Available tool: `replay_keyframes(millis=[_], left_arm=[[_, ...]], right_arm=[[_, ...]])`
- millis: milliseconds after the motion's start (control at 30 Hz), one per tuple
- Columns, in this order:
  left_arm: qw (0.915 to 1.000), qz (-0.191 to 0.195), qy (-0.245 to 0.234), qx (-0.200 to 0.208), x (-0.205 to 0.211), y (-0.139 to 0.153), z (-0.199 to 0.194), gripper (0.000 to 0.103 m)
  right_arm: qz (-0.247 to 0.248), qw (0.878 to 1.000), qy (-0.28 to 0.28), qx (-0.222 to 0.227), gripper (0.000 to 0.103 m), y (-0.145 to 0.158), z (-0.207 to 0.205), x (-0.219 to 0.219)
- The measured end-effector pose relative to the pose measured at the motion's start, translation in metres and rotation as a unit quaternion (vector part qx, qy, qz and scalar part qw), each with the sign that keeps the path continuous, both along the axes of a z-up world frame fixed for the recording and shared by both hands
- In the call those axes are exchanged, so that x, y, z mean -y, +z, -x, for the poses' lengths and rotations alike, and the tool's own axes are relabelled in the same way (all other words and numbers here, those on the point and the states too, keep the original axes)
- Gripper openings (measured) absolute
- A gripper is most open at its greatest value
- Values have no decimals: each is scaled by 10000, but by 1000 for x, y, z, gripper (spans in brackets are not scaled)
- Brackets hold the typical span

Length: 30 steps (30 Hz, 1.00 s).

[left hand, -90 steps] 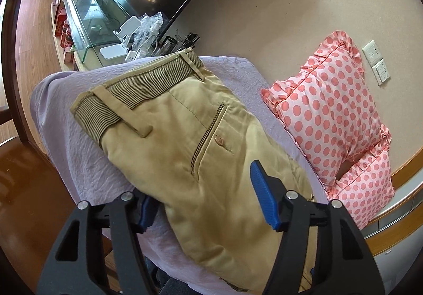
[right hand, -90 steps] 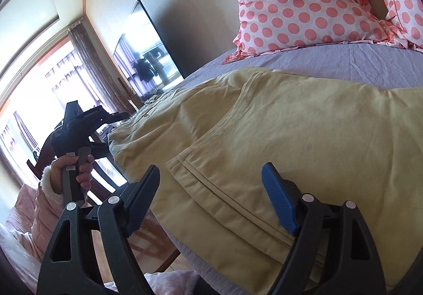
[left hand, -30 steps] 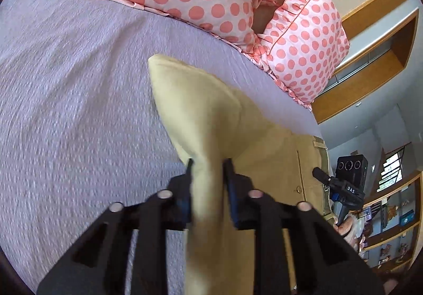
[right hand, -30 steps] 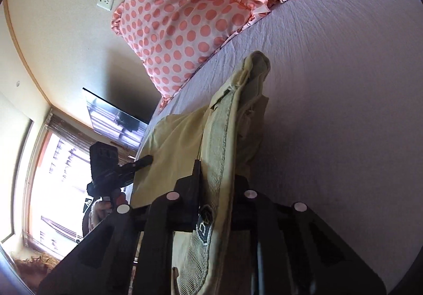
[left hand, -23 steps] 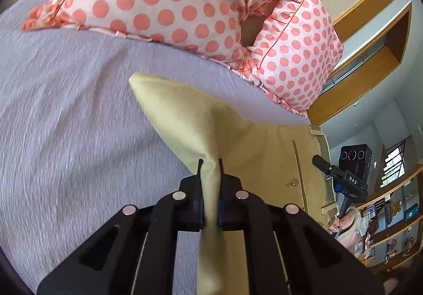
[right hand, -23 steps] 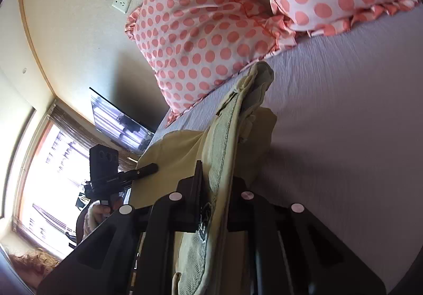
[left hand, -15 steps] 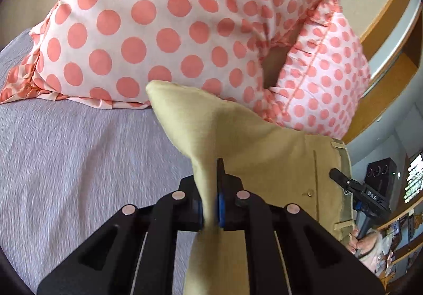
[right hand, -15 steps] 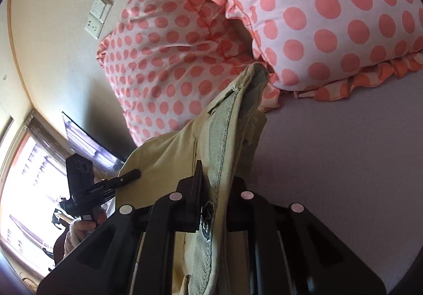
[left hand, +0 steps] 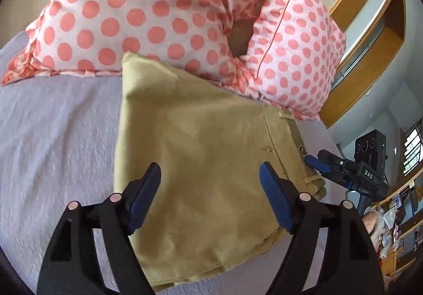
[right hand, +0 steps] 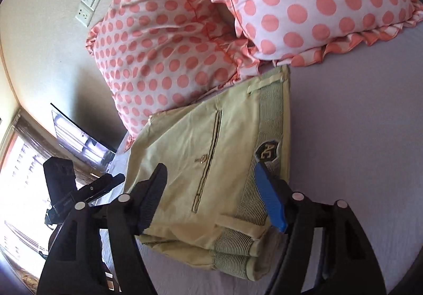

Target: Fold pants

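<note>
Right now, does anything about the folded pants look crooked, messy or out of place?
Mostly tidy. The pants lie folded flat on the bed sheet, but their far edge is pushed against the polka-dot pillows, and the layers near the waistband don't line up evenly.

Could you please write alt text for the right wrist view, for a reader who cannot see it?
Folded khaki pants lie on a lavender bedsheet, striped waistband showing, beneath the open right gripper. Two pink polka-dot pillows sit behind the pants, and the left gripper shows at the left edge.
</note>
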<state>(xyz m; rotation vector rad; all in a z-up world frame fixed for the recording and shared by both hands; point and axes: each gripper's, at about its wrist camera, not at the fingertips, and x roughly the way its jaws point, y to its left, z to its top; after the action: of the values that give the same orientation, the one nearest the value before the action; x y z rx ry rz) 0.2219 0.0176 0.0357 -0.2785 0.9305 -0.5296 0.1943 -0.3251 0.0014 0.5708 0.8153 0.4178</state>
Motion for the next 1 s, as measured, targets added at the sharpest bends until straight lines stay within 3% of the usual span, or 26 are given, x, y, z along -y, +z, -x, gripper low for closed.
replay_keyframes(millis=[33, 67, 100, 167, 233, 300, 367, 467, 600, 700, 1000], left_arm=[[9996, -167, 50, -240, 6, -13, -7, 77], [9988, -225, 83, -419, 9, -24, -12, 77], [9994, -248, 179, -167, 8, -22, -7, 78], [9971, -647, 361, -199, 12, -17, 1, 78], [9943, -932, 512, 30, 13, -9, 22, 84], [9853, -1495, 749, 346, 17, -3, 52, 99], [9738, -2007, 930, 518, 20, -4, 80, 101], [9635, -2393, 1101, 472, 18, -16, 116, 101], [9644, -2365, 1165, 225, 15, -36, 142, 101], [9631, -2351, 1273, 309, 13, -39, 152, 101], [9625, -2297, 1339, 542, 14, -42, 160, 101]], right_arm=[[84, 9996, -14, -264, 81, -8, -6, -3], [27, 9997, -82, -210, 81, -8, -3, -2], [66, 9995, -165, -272, 81, -5, -1, -3], [470, 9980, -335, -259, 85, 7, 14, -10], [1010, 9937, -478, 63, 98, 19, 40, -24], [1572, 9854, -572, 307, 102, 22, 70, -44], [2180, 9727, -665, 432, 102, 16, 98, -68], [2830, 9555, -776, 310, 102, -3, 117, -94], [2981, 9506, -857, 124, 102, -25, 128, -107], [3203, 9420, -994, 138, 102, -27, 132, -114], [3144, 9411, -1242, 83, 102, -28, 137, -115]])
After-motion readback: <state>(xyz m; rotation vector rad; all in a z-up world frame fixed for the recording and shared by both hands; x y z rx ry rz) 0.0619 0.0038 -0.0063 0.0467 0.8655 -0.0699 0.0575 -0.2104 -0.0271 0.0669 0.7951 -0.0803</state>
